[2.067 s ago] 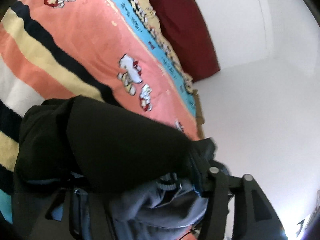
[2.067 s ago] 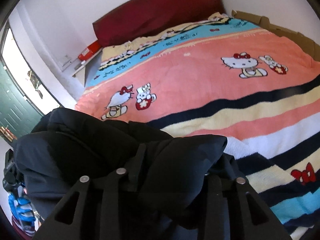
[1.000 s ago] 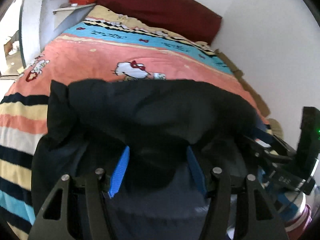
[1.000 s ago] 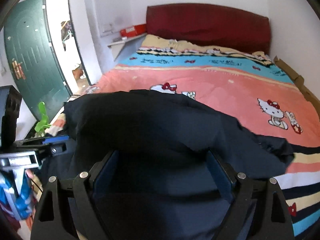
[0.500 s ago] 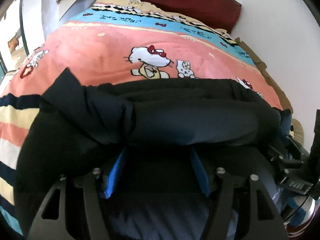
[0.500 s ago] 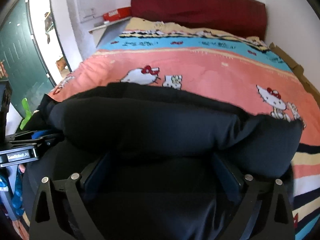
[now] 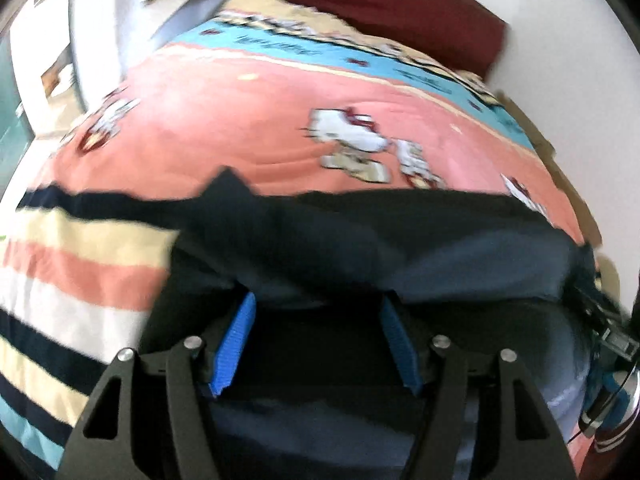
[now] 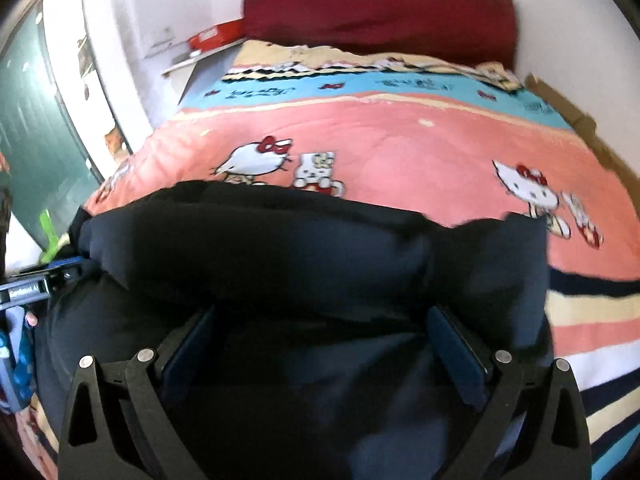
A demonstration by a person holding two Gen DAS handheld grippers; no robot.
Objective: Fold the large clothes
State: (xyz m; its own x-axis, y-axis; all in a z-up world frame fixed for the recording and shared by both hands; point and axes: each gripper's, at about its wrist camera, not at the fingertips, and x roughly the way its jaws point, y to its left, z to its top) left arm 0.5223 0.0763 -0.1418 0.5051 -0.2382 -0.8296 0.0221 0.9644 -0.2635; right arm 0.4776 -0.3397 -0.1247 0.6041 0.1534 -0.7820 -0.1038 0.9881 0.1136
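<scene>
A large dark navy garment (image 7: pixel 360 240) lies bunched across the near part of the bed; it also fills the lower half of the right wrist view (image 8: pixel 312 248). My left gripper (image 7: pixel 316 304) has its jaws spread wide, blue pads (image 7: pixel 236 340) showing, with the cloth draped over and between the fingers. My right gripper (image 8: pixel 320 316) also has its jaws wide apart, with the cloth lying over and between them. The fingertips of both are hidden under the fabric.
The bed carries a pink, blue and striped cartoon-cat blanket (image 8: pixel 400 148) with a dark red headboard cushion (image 8: pixel 380 12) at the far end. A white wall runs along the right (image 7: pixel 580 80). A green door (image 8: pixel 32 140) and a shelf with a red box (image 8: pixel 216 38) stand at the left.
The garment has come down from held high onto the bed's near end. Both grippers have lowered and moved forward with it; more blanket shows beyond the cloth.
</scene>
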